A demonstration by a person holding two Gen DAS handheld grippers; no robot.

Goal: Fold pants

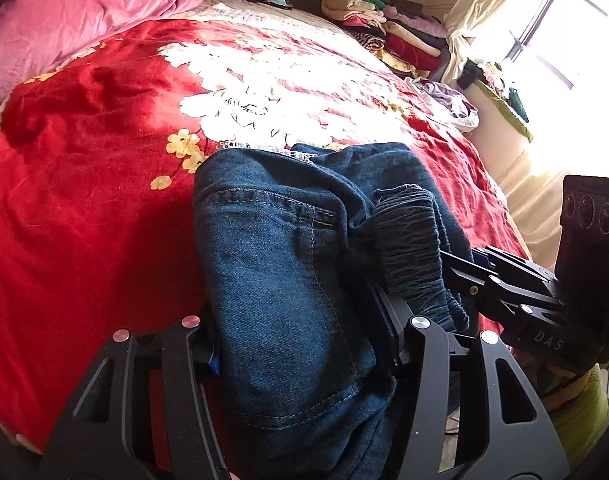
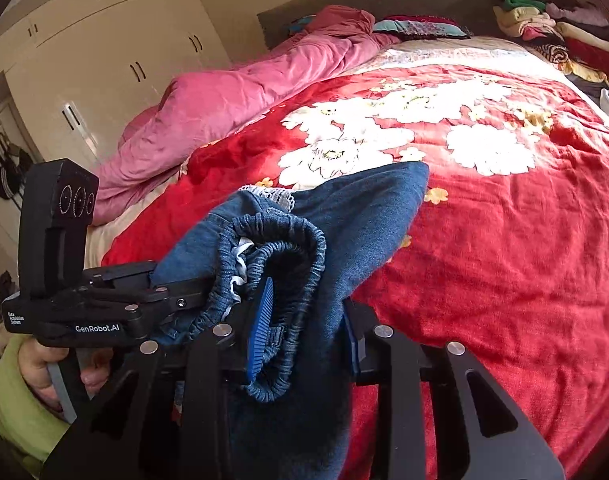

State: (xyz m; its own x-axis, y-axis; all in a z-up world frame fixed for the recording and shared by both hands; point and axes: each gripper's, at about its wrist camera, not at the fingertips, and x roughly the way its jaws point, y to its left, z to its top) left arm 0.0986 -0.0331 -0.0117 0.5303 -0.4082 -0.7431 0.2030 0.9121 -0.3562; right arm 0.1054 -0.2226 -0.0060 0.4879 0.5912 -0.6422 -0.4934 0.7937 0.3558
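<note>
Dark blue denim pants (image 1: 280, 272) with an elastic waistband (image 2: 280, 240) are bunched up above a red flowered bedspread (image 2: 504, 260). My left gripper (image 1: 300, 340) is shut on a thick fold of the denim, which fills the gap between its fingers. My right gripper (image 2: 306, 340) is shut on the waistband end, its left blue pad (image 2: 260, 336) tucked inside the waistband loop. In the left wrist view the right gripper (image 1: 504, 292) reaches into the gathered waistband (image 1: 408, 240) from the right. The left gripper (image 2: 176, 300) enters the right wrist view from the left.
A pink quilt (image 2: 224, 100) lies along the bed's far left side. Stacked folded clothes (image 1: 384, 28) sit at the far right corner by a bright window (image 1: 564, 40). A cream wardrobe (image 2: 104, 60) stands beyond the bed. A hand in a green sleeve (image 2: 36, 364) holds the left gripper.
</note>
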